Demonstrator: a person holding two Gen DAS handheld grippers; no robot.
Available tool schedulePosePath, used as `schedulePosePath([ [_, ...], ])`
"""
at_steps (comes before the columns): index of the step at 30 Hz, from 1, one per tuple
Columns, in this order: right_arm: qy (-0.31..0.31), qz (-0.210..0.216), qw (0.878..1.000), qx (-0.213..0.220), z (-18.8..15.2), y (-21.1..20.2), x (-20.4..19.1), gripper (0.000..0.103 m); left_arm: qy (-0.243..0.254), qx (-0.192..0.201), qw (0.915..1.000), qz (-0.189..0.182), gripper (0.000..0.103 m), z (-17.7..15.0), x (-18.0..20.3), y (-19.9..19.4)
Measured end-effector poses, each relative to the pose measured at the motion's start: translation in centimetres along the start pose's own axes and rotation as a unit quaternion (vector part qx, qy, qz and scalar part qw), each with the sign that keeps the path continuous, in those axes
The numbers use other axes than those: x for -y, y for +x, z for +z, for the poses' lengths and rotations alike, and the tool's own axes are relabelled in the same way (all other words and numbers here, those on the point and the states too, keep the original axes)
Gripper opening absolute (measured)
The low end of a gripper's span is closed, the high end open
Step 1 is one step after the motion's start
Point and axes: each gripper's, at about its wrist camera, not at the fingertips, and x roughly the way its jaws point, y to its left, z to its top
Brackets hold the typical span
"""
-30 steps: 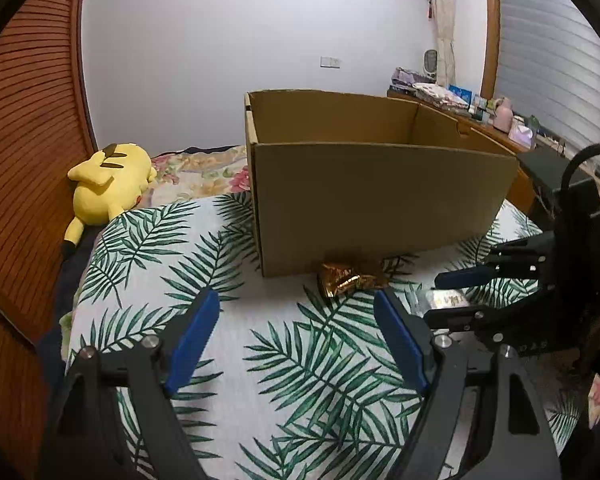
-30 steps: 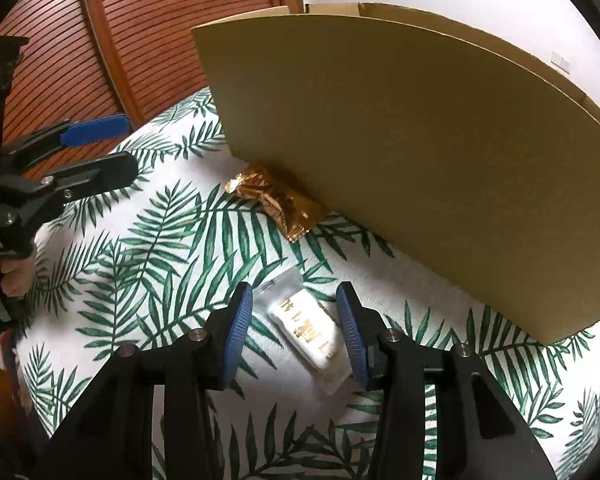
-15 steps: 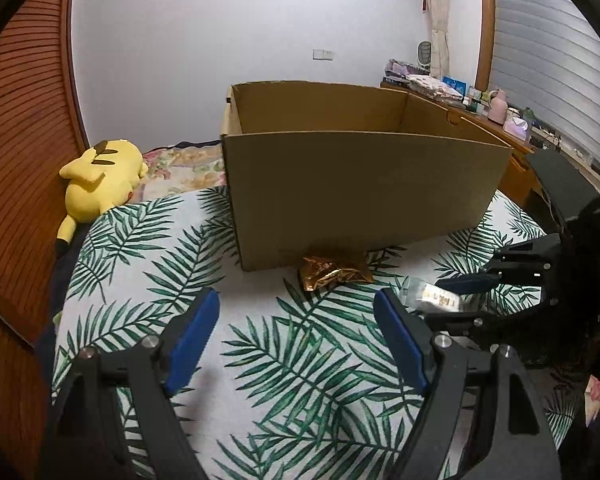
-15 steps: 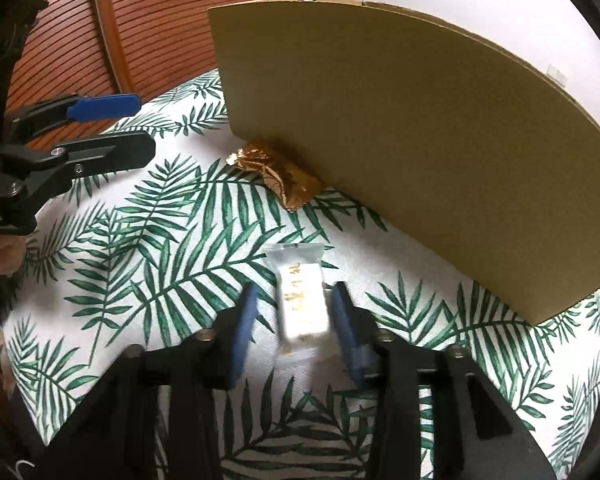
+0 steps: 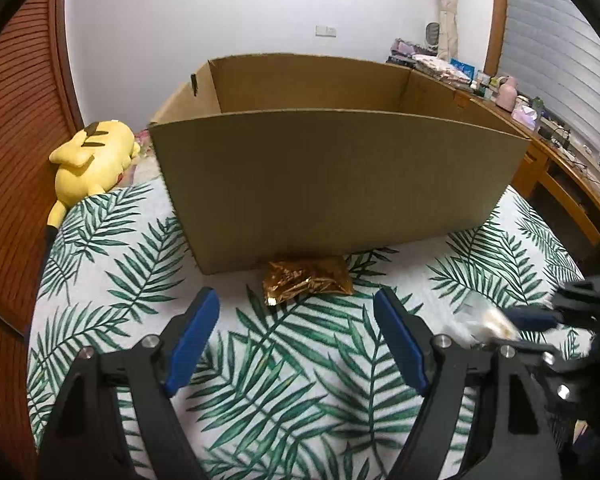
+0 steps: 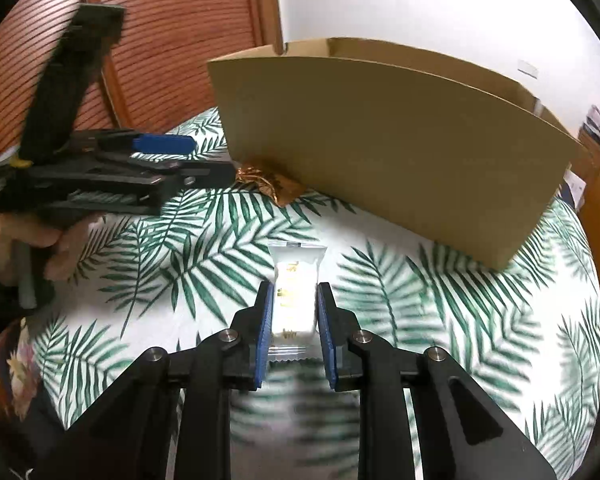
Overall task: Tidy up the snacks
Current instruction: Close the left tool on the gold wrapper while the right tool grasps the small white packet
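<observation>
The right gripper (image 6: 292,322) has its fingers closed on the white packet (image 6: 295,288), lifted short of the box (image 5: 332,168). The left gripper (image 5: 297,332) is wide open and empty, facing the gold packet (image 5: 306,280) lying against the box wall. Both snacks remain unboxed; the box floor is hidden.

The left wrist camera sits low over the palm-leaf printed bedspread (image 5: 283,364), facing the long front wall of the open brown cardboard box (image 5: 336,184) head-on and near. The right wrist camera looks from the right, slanting along that same wall. Both share the crinkled gold foil packet (image 5: 306,282) at the box's foot.
</observation>
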Motion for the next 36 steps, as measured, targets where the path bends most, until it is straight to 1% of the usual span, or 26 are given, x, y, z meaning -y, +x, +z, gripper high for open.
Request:
schedulePosePath([
  [2,0.003,-0.003,1.000,0.002,-0.7,-0.7,0.2,0.020,-0.001,-0.004,1.0000,0.002,0.080,0.3,0.3,0.6],
  [7,0.013,-0.015,1.000,0.004,-2.3,-2.0,0.7,0.020,0.016,-0.016,0.9995,0.021,0.080,1.1,1.4,2.4],
  [11,0.020,-0.015,1.000,0.005,-3.0,-2.1,0.7,0.020,0.020,-0.026,0.9989,0.034,0.080,1.4,1.8,3.6],
  [16,0.020,-0.018,1.000,0.006,-3.4,-1.8,0.8,0.020,0.019,-0.017,0.9991,0.035,0.080,1.5,2.0,4.0],
  [20,0.021,-0.015,1.000,0.012,-3.5,-1.7,0.9,0.020,0.029,-0.020,0.9986,0.039,0.080,1.5,2.3,4.4],
  [24,0.019,-0.014,1.000,0.016,-3.7,-2.0,0.8,0.020,0.035,-0.027,0.9980,0.044,0.073,1.5,2.9,4.9],
  [29,0.018,-0.013,1.000,0.019,-3.7,-2.2,0.8,0.020,0.030,-0.034,0.9980,0.044,0.070,1.6,3.5,5.8],
  [35,0.018,-0.012,1.000,0.021,-3.6,-2.2,0.8,0.020,0.031,-0.041,0.9977,0.044,0.068,1.5,3.8,6.8],
  [36,0.017,-0.012,1.000,0.021,-3.6,-2.2,0.8,0.020,0.032,-0.042,0.9976,0.044,0.066,1.5,3.8,7.0],
])
